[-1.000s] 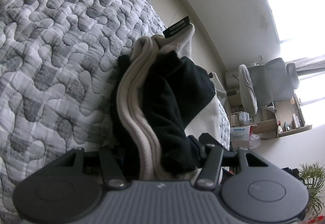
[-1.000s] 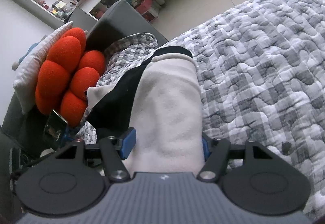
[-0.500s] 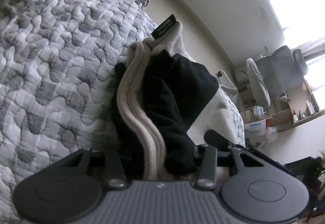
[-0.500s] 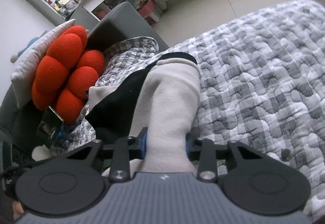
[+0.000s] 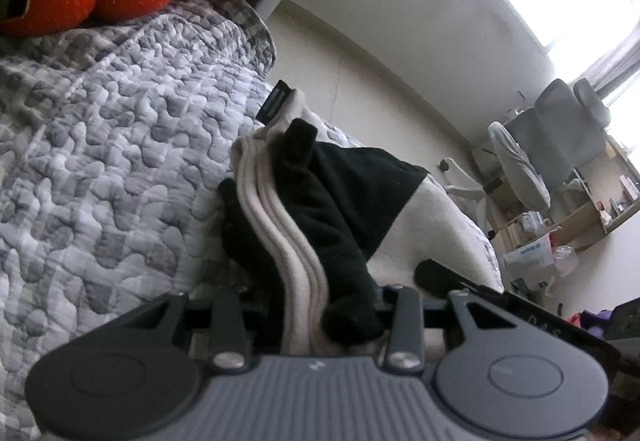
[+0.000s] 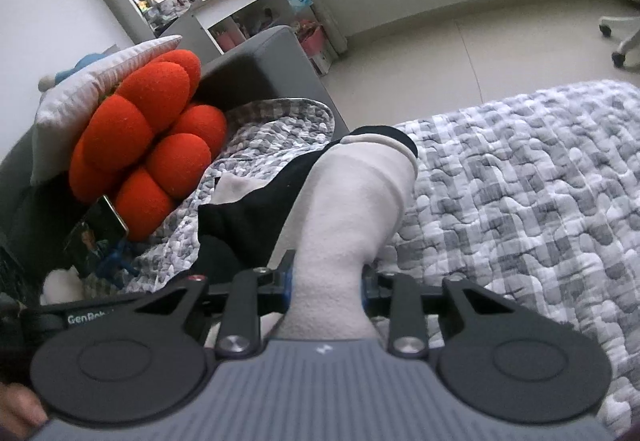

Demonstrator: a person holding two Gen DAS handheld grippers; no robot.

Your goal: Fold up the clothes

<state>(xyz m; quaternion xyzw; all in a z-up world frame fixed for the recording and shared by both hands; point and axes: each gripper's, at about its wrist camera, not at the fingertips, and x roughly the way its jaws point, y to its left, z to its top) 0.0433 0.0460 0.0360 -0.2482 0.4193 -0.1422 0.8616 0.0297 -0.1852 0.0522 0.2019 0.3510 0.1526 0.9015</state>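
On the quilted bed [image 6: 520,177], a cream-and-black garment [image 6: 360,201] lies bunched, caught at two spots so it can, I judge, be raised and stretched flat for a fold. Red cushions [image 6: 148,137] sit by the headboard, clear of the work. The left hand-held gripper [image 5: 324,317] is closing, its jaws pinching a thick gather of cream bands and black cloth. The right hand-held gripper [image 6: 326,281] is closing too, its blue pads [image 6: 289,281] squeezing a cream fold drawn narrow between them.
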